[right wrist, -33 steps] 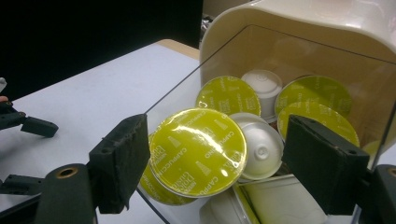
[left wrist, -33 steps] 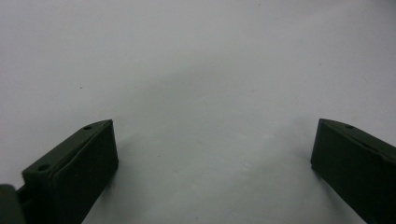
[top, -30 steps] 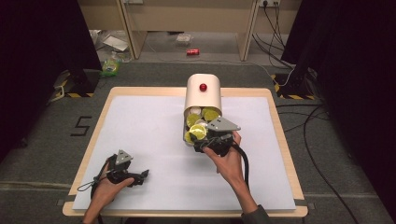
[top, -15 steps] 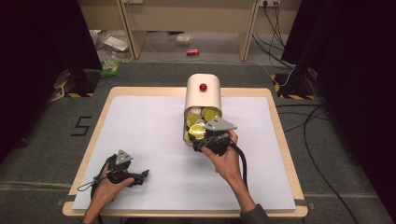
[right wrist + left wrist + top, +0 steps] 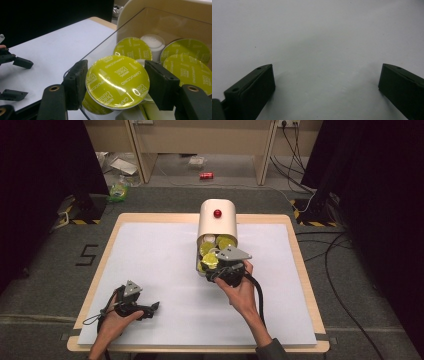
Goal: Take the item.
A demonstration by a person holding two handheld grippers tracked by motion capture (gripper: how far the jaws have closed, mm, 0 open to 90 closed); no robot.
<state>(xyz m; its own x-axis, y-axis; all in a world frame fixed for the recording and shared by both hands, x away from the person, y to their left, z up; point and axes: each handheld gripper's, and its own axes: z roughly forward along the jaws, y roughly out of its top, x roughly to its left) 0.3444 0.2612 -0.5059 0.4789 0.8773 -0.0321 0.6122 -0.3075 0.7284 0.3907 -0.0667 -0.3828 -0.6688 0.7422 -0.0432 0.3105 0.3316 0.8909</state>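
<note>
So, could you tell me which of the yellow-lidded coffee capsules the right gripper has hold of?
The front one, facing the camera with its whole lid showing between the right gripper's jaws. The other capsules lie behind it in the clear bin, untouched.

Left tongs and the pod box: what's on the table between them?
Nothing. In the high view, only bare white mat lies between the left tongs and the box.
</note>
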